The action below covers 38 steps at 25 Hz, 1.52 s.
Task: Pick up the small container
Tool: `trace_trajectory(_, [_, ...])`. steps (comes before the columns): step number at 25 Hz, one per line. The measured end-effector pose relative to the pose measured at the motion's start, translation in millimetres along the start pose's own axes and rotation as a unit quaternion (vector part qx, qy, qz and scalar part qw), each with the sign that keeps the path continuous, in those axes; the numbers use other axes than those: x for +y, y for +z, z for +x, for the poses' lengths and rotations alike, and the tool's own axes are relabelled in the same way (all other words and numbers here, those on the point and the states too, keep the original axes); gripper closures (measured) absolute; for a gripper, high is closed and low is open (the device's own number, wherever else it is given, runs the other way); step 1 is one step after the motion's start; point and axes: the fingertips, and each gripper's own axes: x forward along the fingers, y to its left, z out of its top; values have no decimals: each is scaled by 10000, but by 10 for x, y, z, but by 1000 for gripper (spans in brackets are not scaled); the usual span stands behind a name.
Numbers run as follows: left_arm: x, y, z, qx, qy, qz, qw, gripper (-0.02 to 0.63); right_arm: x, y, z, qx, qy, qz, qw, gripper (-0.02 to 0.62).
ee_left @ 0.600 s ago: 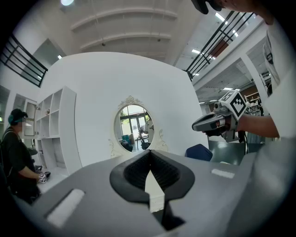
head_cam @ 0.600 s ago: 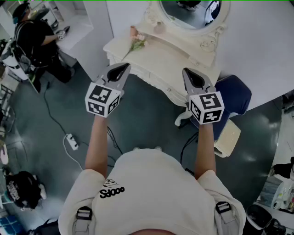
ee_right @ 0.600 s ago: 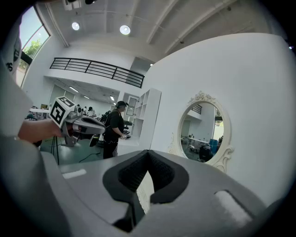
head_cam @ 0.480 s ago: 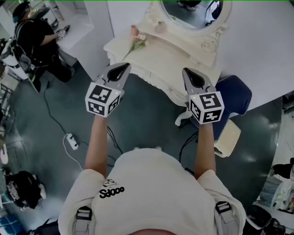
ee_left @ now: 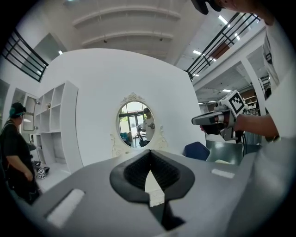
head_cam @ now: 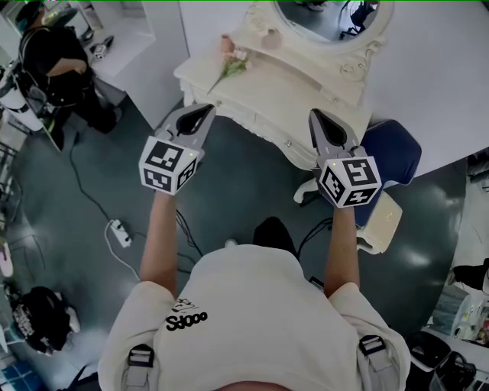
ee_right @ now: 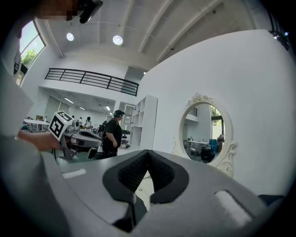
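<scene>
A white dressing table [head_cam: 283, 99] with an oval mirror [head_cam: 328, 15] stands ahead of me. At its back edge stand a small pink container [head_cam: 226, 43] and a pale rounded pot [head_cam: 270, 38], with a flower sprig [head_cam: 233, 67] lying beside them. My left gripper [head_cam: 205, 111] is held in the air short of the table's front left corner, its jaws shut and empty [ee_left: 149, 155]. My right gripper [head_cam: 315, 116] hovers by the table's front right edge, jaws together with nothing between them [ee_right: 148, 154]. Both are well short of the containers.
A blue chair [head_cam: 391, 151] and a cream stool [head_cam: 382, 221] stand right of the table. A power strip [head_cam: 118, 234] with its cable lies on the dark floor at left. A person in black [head_cam: 53, 61] works at the far left by white shelves. A black bag [head_cam: 38, 317] sits lower left.
A dark shoe has come into view under my chest, and the table has slid up the picture. The right gripper sits slightly lower and further right; both jaws stay shut.
</scene>
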Motion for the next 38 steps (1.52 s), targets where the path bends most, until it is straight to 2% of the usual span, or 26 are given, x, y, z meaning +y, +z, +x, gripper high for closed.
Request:
trace_trajectory(4, [76, -60, 43, -3, -26, -54, 10000, 588, 33, -50, 103, 173, 73, -165, 9997, 594])
trace_trajectory(10, [332, -178, 392, 18, -49, -130, 9999, 588, -98, -262, 554, 452, 323, -91, 9984, 594])
trace_trajectory(16, [696, -294, 1147, 157, -63, -129, 9998, 588, -676, -392, 1197, 416, 376, -22, 9984, 594])
trace_trajectory(26, [1187, 8, 2404, 205, 113, -43, 9997, 588, -1725, -354, 2184, 342, 720, 187, 9966, 594])
trace_trajectory(33, [1403, 24, 3033, 344, 258, -121, 9990, 588, -2180, -439, 2673, 393, 1014, 212, 9938, 594])
trace_trajectory(38, [1445, -19, 3343, 460, 222, -182, 9985, 588, -2440, -486, 2853, 328, 977, 258, 9943, 594])
